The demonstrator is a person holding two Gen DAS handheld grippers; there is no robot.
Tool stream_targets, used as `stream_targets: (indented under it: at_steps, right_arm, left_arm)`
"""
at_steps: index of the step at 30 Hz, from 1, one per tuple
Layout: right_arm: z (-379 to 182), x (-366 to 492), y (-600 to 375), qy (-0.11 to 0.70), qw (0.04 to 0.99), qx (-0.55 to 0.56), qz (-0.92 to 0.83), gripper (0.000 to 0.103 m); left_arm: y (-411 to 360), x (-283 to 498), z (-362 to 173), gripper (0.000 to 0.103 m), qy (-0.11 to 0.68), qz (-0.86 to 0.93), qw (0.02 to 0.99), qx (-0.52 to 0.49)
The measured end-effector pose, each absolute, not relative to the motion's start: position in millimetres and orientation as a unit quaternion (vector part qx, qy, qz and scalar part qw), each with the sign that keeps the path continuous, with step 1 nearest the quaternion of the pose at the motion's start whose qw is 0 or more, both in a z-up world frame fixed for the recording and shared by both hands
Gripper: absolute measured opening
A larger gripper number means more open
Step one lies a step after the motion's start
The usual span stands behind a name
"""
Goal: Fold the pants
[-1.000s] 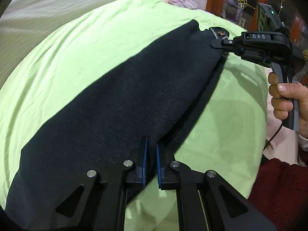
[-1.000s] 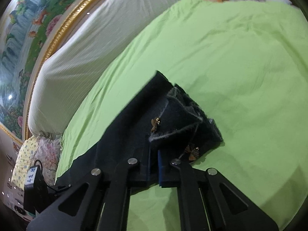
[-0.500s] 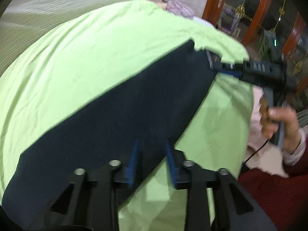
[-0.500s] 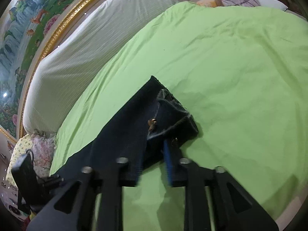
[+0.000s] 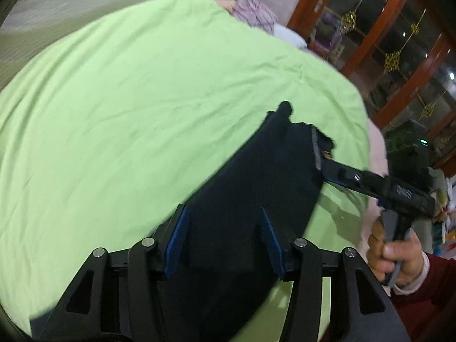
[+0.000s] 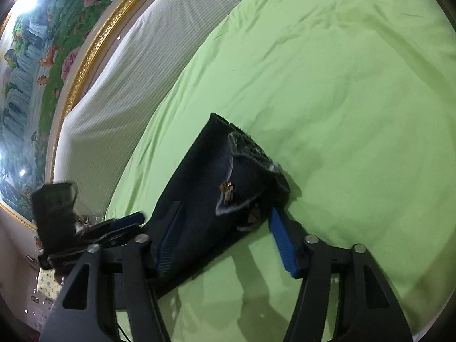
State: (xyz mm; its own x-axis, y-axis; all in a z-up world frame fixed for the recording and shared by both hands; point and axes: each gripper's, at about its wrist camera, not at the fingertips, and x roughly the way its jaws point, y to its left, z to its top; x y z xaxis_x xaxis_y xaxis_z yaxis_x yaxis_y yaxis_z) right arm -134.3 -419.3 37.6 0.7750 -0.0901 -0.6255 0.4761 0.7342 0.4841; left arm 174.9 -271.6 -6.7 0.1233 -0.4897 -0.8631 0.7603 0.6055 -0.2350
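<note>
The dark navy pants (image 5: 256, 188) lie flat as a long folded strip on the green bed sheet (image 5: 128, 99). My left gripper (image 5: 225, 228) is open, its blue pads spread above the middle of the strip, holding nothing. My right gripper (image 6: 225, 225) is open over the waistband end (image 6: 242, 171), where a small gold clasp (image 6: 226, 191) shows. In the left wrist view the right gripper (image 5: 336, 171) sits at the waistband edge. In the right wrist view the left gripper (image 6: 122, 222) appears at the left, over the strip.
A white striped pillow or headboard cushion (image 6: 136, 65) lies behind the bed, under a gold-framed painting (image 6: 42, 57). A wooden glass cabinet (image 5: 399, 42) stands beyond the bed's far edge. A patterned cloth (image 5: 253, 11) lies at the far side.
Both grippers were shut on the pants a second ago; both have opened wide and let go. The pants now rest on the sheet, and both grippers have pulled back slightly.
</note>
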Motion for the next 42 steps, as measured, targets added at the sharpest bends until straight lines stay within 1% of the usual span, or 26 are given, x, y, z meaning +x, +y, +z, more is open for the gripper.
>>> stream_targets:
  at_steps: [1, 2, 3, 5, 7, 9, 12, 13, 14, 15, 17, 20, 25, 29, 36, 42]
  right_arm:
    - [34, -135, -422, 0.295, 0.881, 0.333, -0.161, 0.041]
    - [31, -137, -426, 0.295, 0.878, 0.339, -0.163, 0.027]
    - [29, -140, -429, 0.290, 0.877, 0.348, -0.161, 0.019]
    - [27, -145, -431, 0.280, 0.878, 0.358, -0.152, 0.015]
    - [28, -148, -427, 0.278, 0.884, 0.345, -0.152, 0.014]
    - [29, -148, -423, 0.277, 0.888, 0.333, -0.152, 0.014]
    - [27, -151, -425, 0.274, 0.888, 0.340, -0.144, 0.013]
    - [26, -152, -426, 0.274, 0.889, 0.339, -0.141, 0.013]
    - [26, -152, -425, 0.275, 0.890, 0.334, -0.141, 0.013]
    - [26, -152, -423, 0.278, 0.891, 0.329, -0.142, 0.013]
    - [27, -149, -421, 0.279, 0.892, 0.324, -0.144, 0.013]
    - [28, -149, -421, 0.281, 0.892, 0.325, -0.142, 0.013]
    - [41, -144, -410, 0.278, 0.901, 0.307, -0.126, 0.013]
    - [60, -139, -397, 0.263, 0.916, 0.294, -0.080, 0.013]
    - [90, -114, -350, 0.253, 0.931, 0.262, 0.038, 0.013]
    - [89, -85, -308, 0.277, 0.926, 0.233, 0.105, 0.013]
  left_arm:
    - [-280, 180, -12, 0.052, 0.515, -0.427, 0.731, 0.138]
    - [-287, 186, -14, 0.052, 0.520, -0.429, 0.725, 0.142]
    - [-297, 192, -17, 0.052, 0.524, -0.435, 0.718, 0.145]
    - [-314, 199, -20, 0.052, 0.529, -0.451, 0.704, 0.148]
    - [-330, 204, -24, 0.052, 0.537, -0.471, 0.684, 0.148]
    - [-347, 208, -33, 0.050, 0.548, -0.482, 0.667, 0.151]
    - [-362, 213, -40, 0.049, 0.561, -0.492, 0.650, 0.148]
    - [-365, 215, -41, 0.046, 0.564, -0.497, 0.644, 0.142]
    - [-367, 219, -43, 0.037, 0.570, -0.502, 0.636, 0.134]
    - [-370, 222, -45, 0.034, 0.579, -0.506, 0.626, 0.127]
    - [-375, 224, -46, 0.019, 0.586, -0.516, 0.613, 0.118]
    - [-375, 219, -43, 0.013, 0.573, -0.527, 0.617, 0.118]
    - [-362, 217, -31, 0.010, 0.562, -0.529, 0.631, 0.076]
    - [-341, 209, -2, 0.010, 0.533, -0.534, 0.655, 0.051]
    - [-271, 188, 58, 0.010, 0.469, -0.544, 0.695, 0.012]
    - [-212, 168, 80, 0.010, 0.441, -0.518, 0.732, -0.018]
